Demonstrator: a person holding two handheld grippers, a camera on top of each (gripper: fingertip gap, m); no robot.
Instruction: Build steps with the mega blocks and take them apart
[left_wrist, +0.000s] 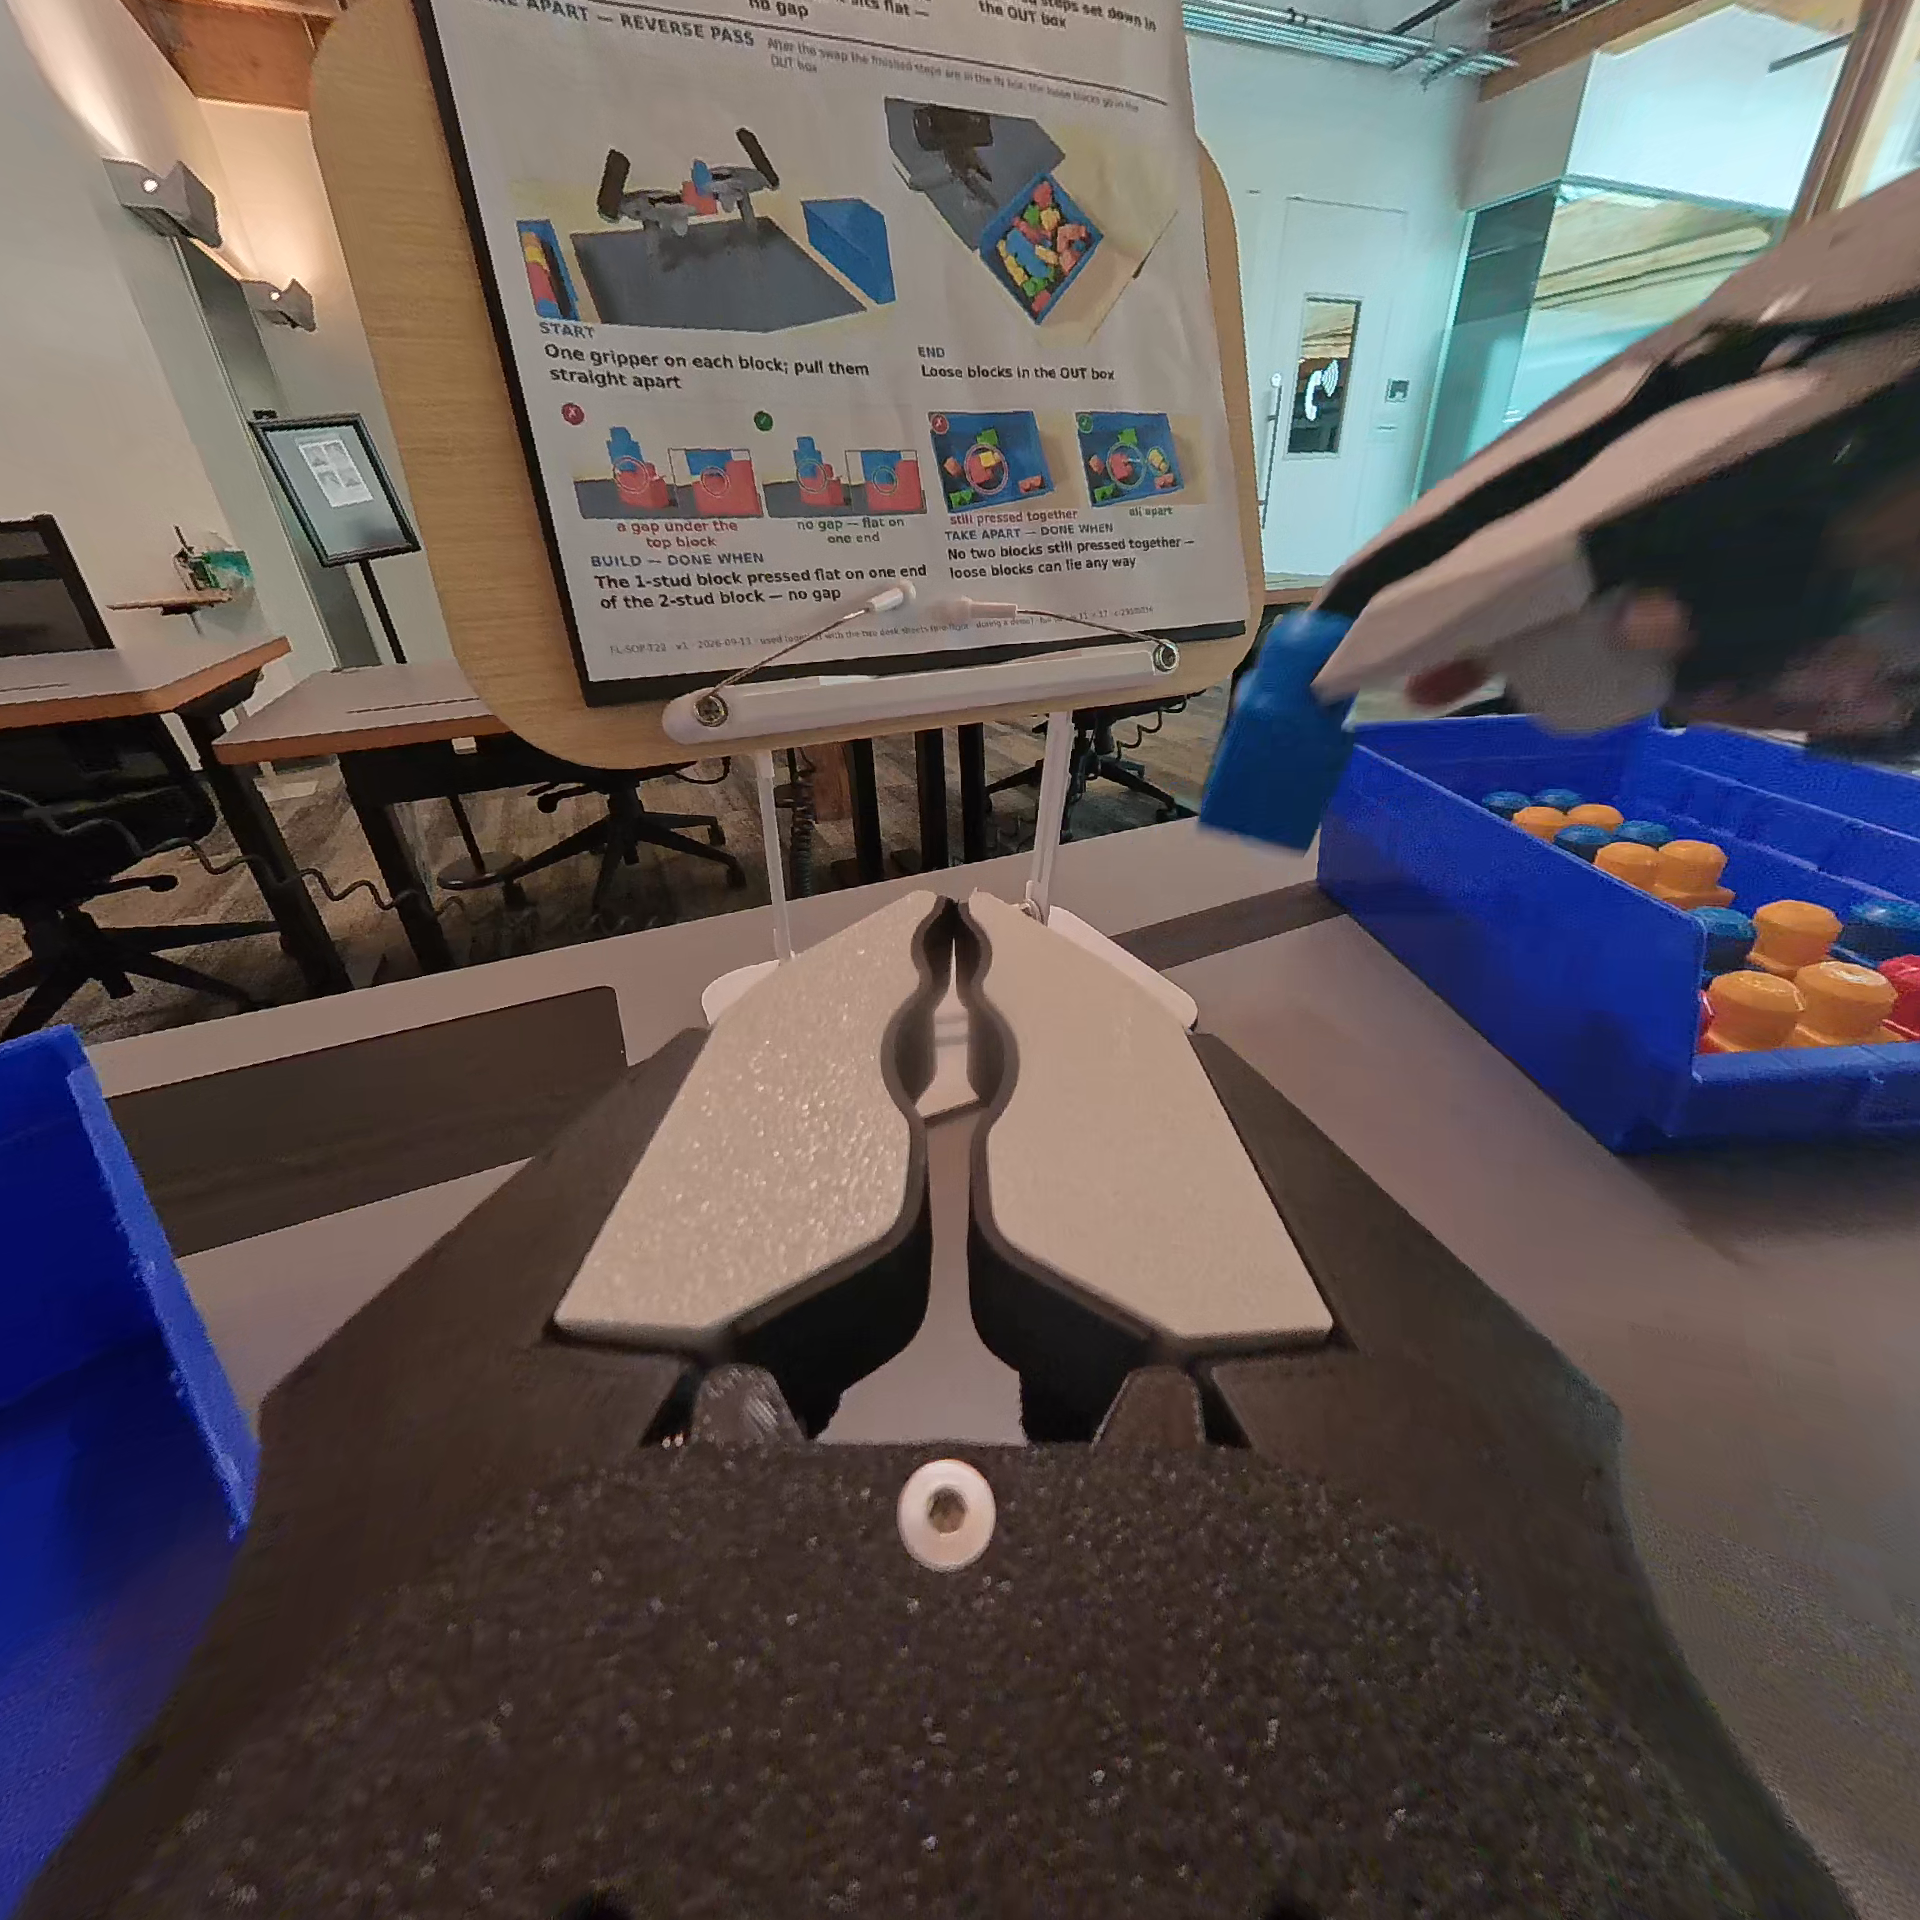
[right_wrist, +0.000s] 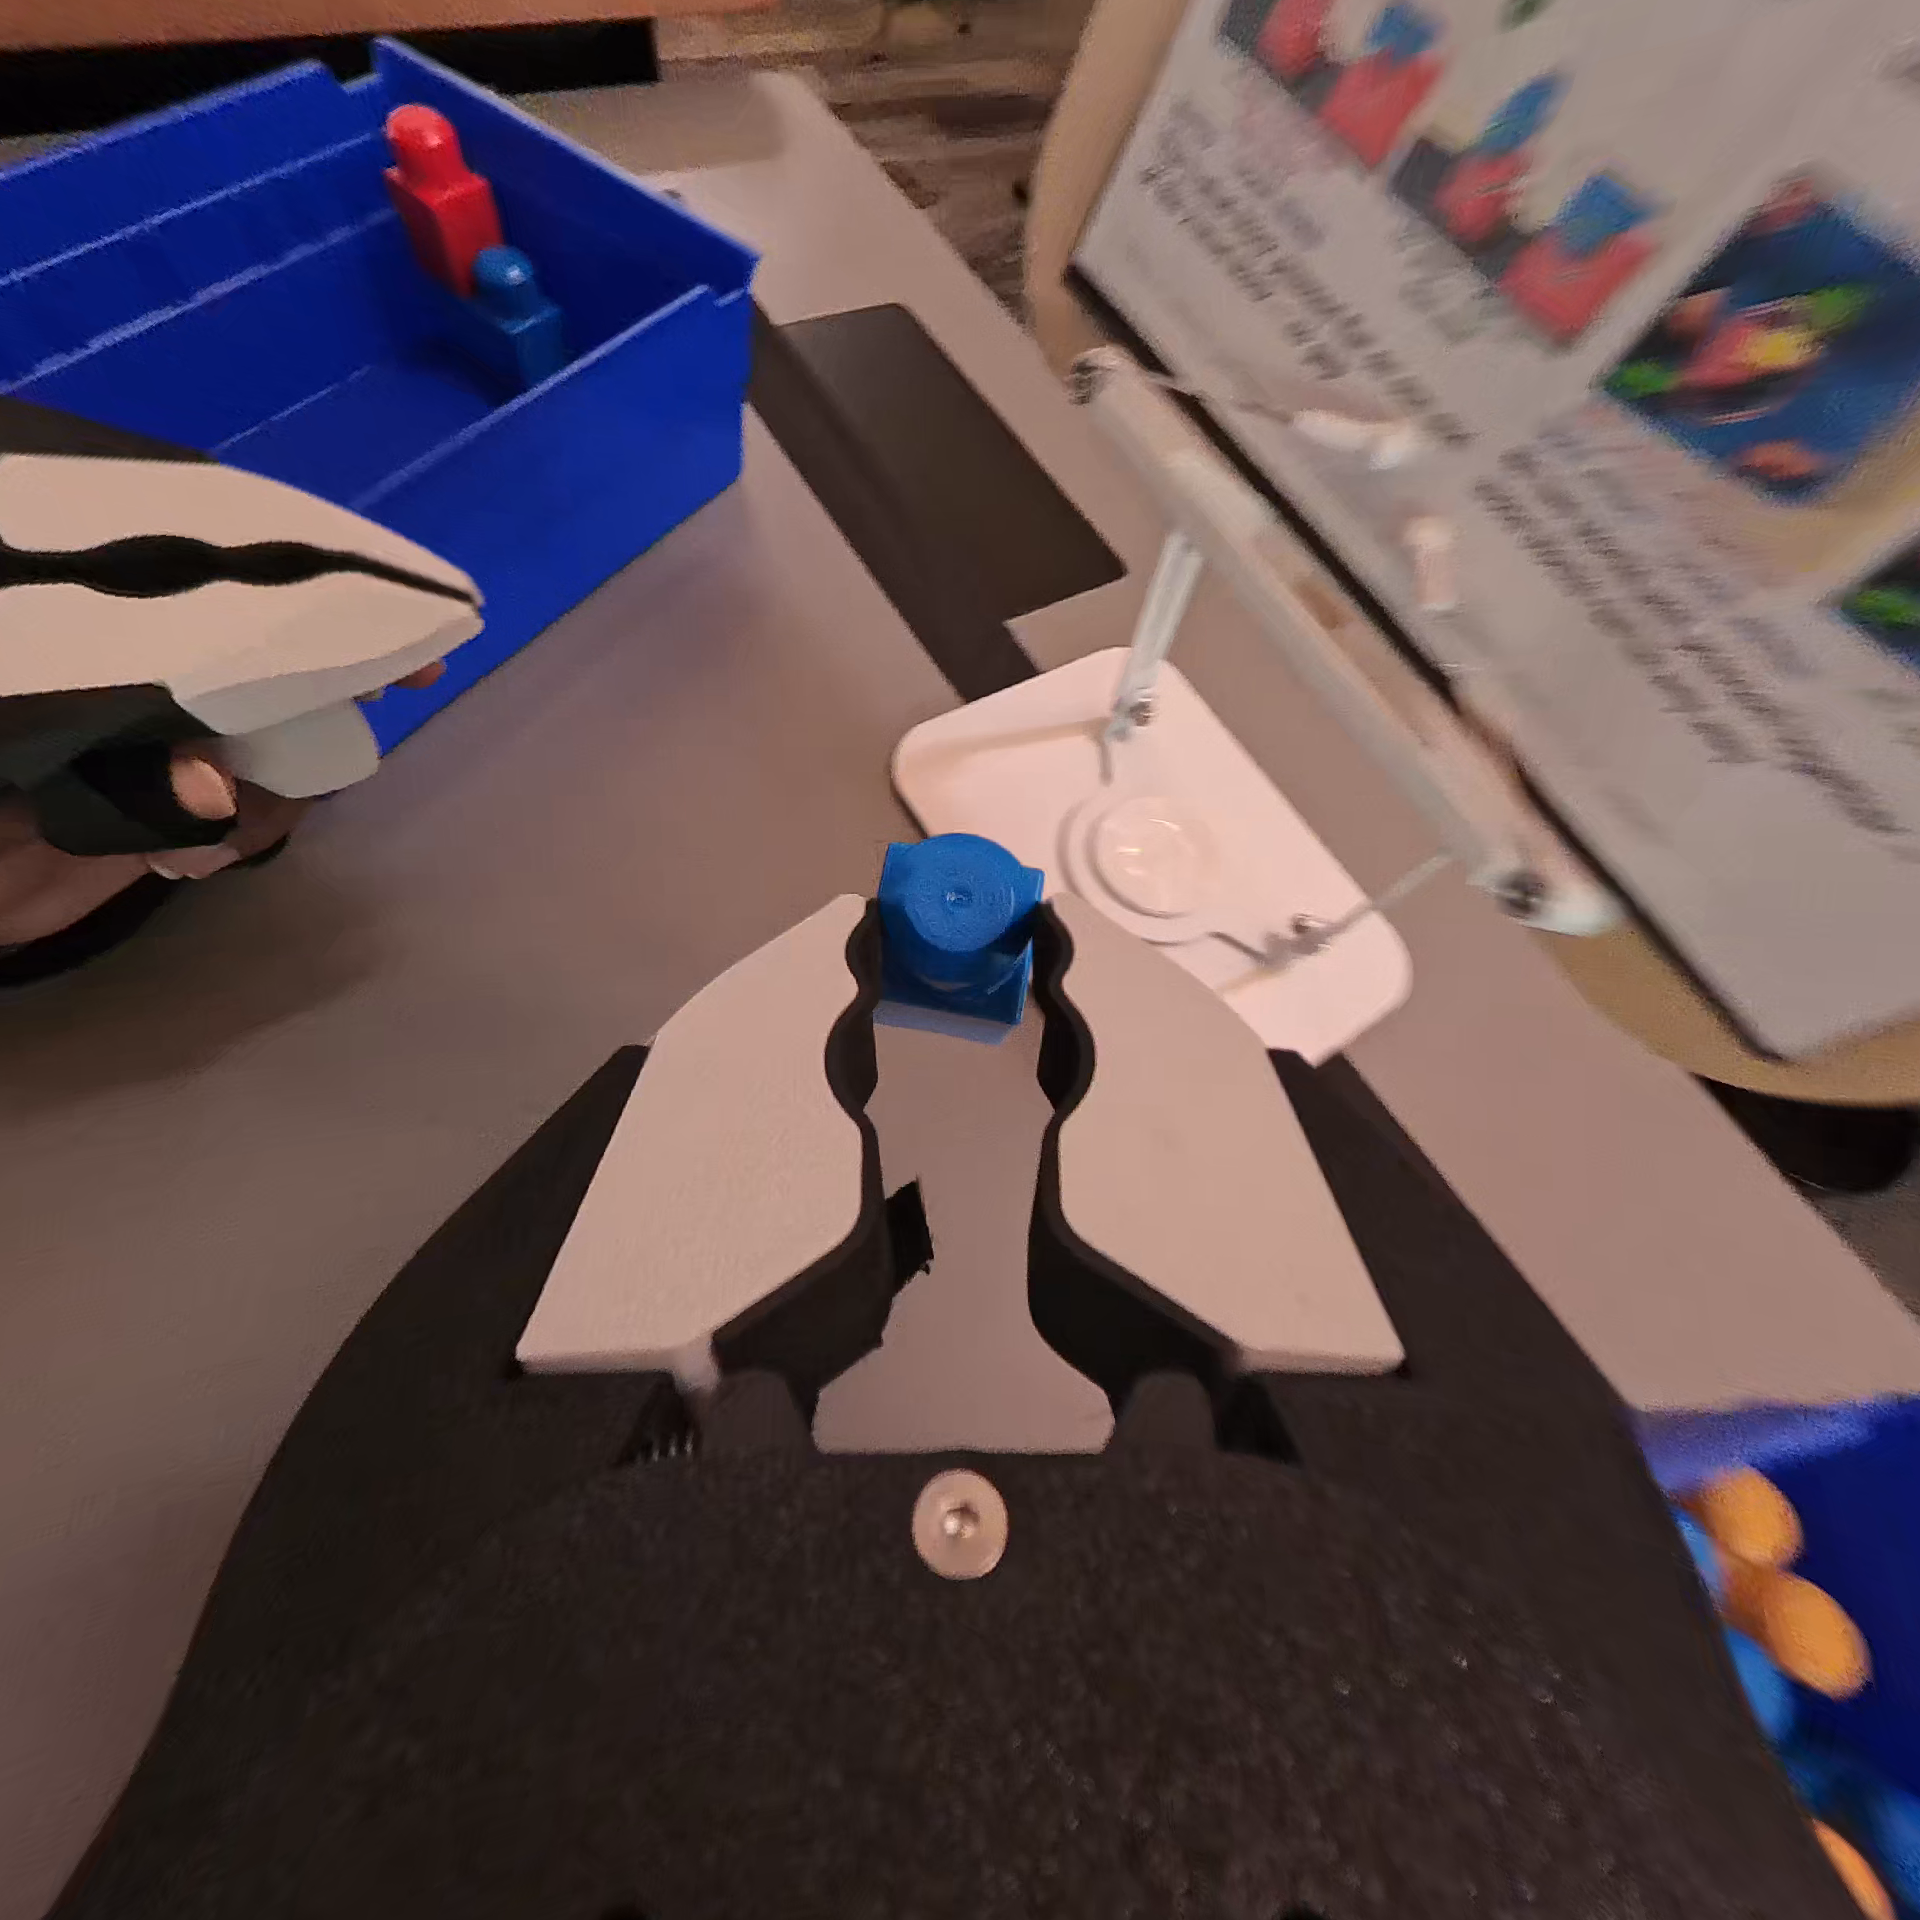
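- I have a single-stud blue block (right_wrist: 958, 940) pinched at the tips of my right tongs (right_wrist: 954, 951), stud pointing back toward the camera, held in the air above the grey bench (right_wrist: 623, 935).
- From the left wrist view the same blue block (left_wrist: 1276, 732) hangs at the tip of the right tongs (left_wrist: 1311, 681), just off the near-left corner of the right-hand blue bin (left_wrist: 1507, 966); that part of the picture is motion-blurred.
- That bin holds a crowd of loose blocks, mostly orange (left_wrist: 1797, 1003) and blue (left_wrist: 1720, 930), with a bit of red at its right edge.
- My left tongs (left_wrist: 954, 920) are closed on nothing, fingertips nearly touching, pointing across the bench toward the stand.
- In the right wrist view the left tongs (right_wrist: 457, 613) sit in front of a second blue bin (right_wrist: 582, 499) at the left, with a person's hand (right_wrist: 114, 831) on the grip below them.
- Inside that left bin a red block (right_wrist: 436, 203) and a blue block (right_wrist: 514, 312) lean against its far wall, the blue one just in front of the red; I cannot tell whether they are pressed together.
- An instruction sheet (left_wrist: 831, 332) rests on a wooden board with a white stand (right_wrist: 1143, 831) at the back of the bench.
- A dark mat (right_wrist: 935, 468) lies between the left bin and the stand.
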